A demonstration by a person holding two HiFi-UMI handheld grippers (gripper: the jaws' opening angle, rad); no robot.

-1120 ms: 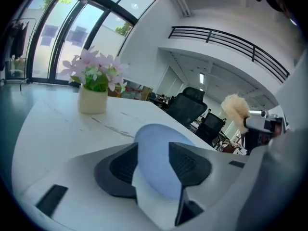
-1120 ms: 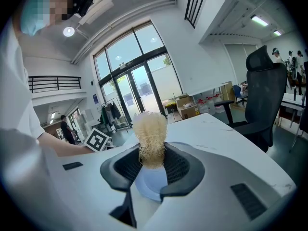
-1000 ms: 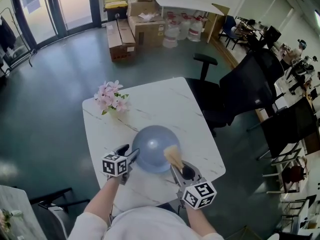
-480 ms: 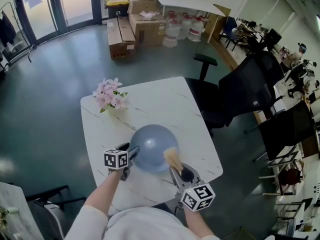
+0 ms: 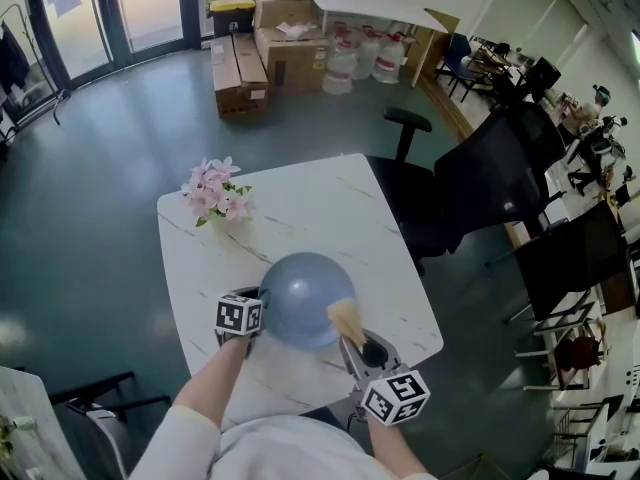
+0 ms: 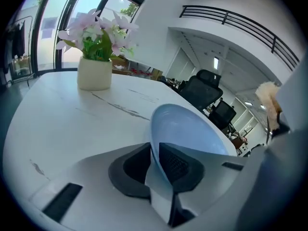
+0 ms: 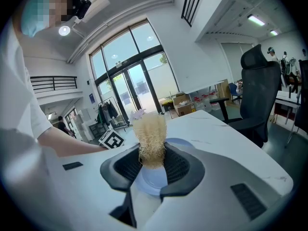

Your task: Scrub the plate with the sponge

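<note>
Open office, glass doors far side, cardboard boxes by the wall, black chair just off the table's right side. Working surface: white marble-look table. Vase of pink flowers at the far-left corner, well apart from the work.

Plate: blue, round, at the near part of the table, close to my edge. My left gripper is clamped on its left rim; rim sits thin betw. the 2 pads, plate looks tipped up off the table on that side.

My right gripper is clamped on the sponge, a pale fibrous loofah type, gripped at its lower end w/ most of it sticking out past the jaws. It sits over the plate's near-right edge. Can't tell if it's actually pressing on the plate.

Risks from here, as I judge them:
1. Plate slips out of the left pads. Cause: grip is on 1 thin bit of rim only, and scrub force from the right would lever against it.
2. Plate goes off the near edge. Cause: it's close to that edge; a pull stroke toward me would do it if the grip lets go.
3. Sponge folds or works loose. Cause: held low, long free end, looks soft.
4. Right jaw tips scrape the plate. Cause: pressing too deep once the sponge bends.
</note>
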